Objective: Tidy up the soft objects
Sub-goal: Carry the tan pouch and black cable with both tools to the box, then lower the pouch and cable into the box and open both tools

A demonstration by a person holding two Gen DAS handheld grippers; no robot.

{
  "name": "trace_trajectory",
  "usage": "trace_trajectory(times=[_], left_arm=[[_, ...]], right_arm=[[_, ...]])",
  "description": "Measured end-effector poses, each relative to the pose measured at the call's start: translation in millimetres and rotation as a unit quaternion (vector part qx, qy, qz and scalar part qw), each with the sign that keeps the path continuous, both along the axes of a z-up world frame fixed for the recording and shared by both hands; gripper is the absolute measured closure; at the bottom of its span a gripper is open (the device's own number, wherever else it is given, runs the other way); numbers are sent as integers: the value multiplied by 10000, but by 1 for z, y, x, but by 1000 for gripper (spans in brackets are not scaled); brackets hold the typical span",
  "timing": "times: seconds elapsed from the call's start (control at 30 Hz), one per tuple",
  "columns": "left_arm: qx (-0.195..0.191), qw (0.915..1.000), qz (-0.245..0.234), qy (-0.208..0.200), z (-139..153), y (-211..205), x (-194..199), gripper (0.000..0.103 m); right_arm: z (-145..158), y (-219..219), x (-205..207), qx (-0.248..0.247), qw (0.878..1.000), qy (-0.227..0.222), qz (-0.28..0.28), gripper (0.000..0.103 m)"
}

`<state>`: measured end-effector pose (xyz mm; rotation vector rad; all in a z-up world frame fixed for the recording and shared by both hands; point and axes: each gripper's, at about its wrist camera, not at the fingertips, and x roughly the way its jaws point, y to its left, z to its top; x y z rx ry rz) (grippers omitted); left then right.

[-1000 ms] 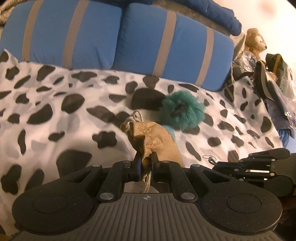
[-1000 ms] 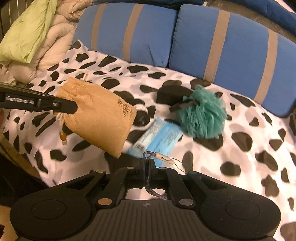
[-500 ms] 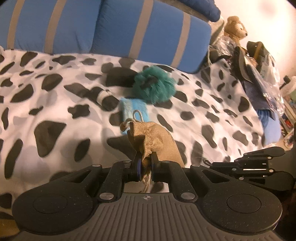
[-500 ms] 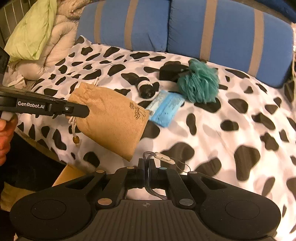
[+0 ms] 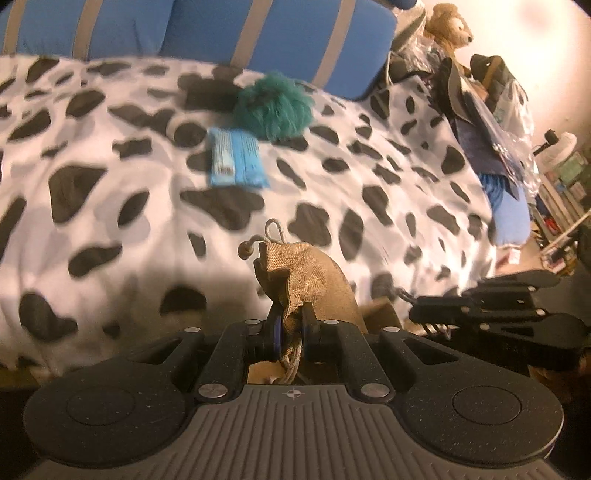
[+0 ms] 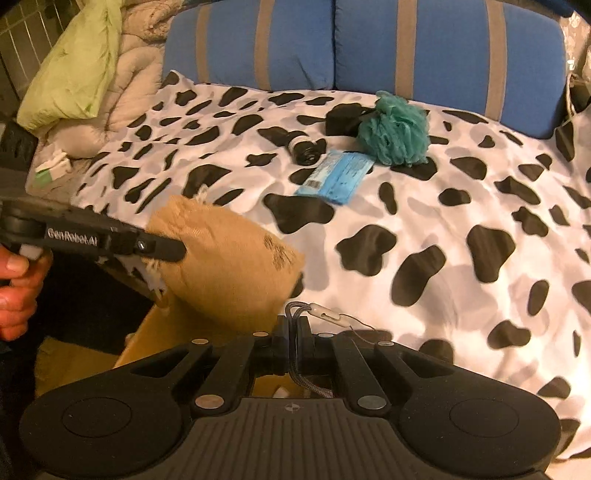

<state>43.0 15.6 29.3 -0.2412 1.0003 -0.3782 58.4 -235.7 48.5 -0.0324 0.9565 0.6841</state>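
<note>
The left gripper point(image 5: 290, 328) was clamped on the gathered neck of a tan burlap drawstring pouch point(image 5: 306, 280), its coarse weave bunched between the fingers and its twisted cord hanging down between them. Seen from the right wrist, the pouch point(image 6: 229, 262) hung plump and rounded in the air off the near edge of the bed, over a yellow-brown cardboard box point(image 6: 147, 343), with a dark printed mark on its side. The right gripper point(image 6: 295, 347) was closed on a thin grey woven lanyard cord point(image 6: 295, 332) that looped up out of the fingers and ended in a small pale clasp. The bed carried a smooth cow-print cover point(image 6: 424, 221), white with black and grey blotches. Farther back on it lay a fluffy teal mesh bath pouf point(image 6: 395, 129), touching a flat black rectangular item point(image 6: 343, 118) behind it. Just in front of the pouf was a flat, glossy blue plastic packet point(image 6: 336, 177), and beside that a small dark cylindrical roll point(image 6: 304, 147) lying on its side. Two plump blue cushions point(image 6: 443, 44) with tan-grey stripes stood along the back of the bed. At the left corner sat a heap of beige quilted bedding point(image 6: 129, 85) topped by a light green pillow point(image 6: 74, 74). In the left wrist view a brown plush teddy bear point(image 5: 448, 26) sat atop cluttered bags at the far right.
</note>
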Motion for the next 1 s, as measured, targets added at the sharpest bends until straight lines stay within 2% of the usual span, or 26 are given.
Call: trace_trajectory(times=[0.2,0.4,0.43,0.5,0.53,0.57,0.63,0.73,0.87,1.0], left_arm=[[93,9991,-58,408,-10,-4,-21,93],[292,9963,-157,796,-24,-7,-21,89],[368,9953,-139,886,-27,-7,-20,79],[479,9935,-120,1024,-32,-8,-19,67],[508,9930,-131,1055,-33,-8,-19,63],[532,9927,-148,1074,-33,-8,-20,61],[605,9917,-184,1116,-35,-10,-19,48],[748,9899,-160,1196,-39,-12,-18,36],[901,9881,-81,1243,-41,-11,-15,34],[1015,9868,-13,1264,-42,-12,-14,31]], right_arm=[[0,9,-18,-27,9996,81,261,97],[-5,23,-24,-198,9980,250,541,96],[-8,24,-23,-275,9977,281,552,91],[-12,28,-23,-472,9971,295,527,63],[-12,29,-22,-531,9970,270,498,34],[-12,29,-22,-554,9970,246,477,18],[-14,29,-20,-563,9970,286,455,13],[-19,31,-17,-796,9957,321,348,5],[-26,32,-11,-1074,9931,436,168,4],[-31,29,-5,-1145,9919,550,34,3]])
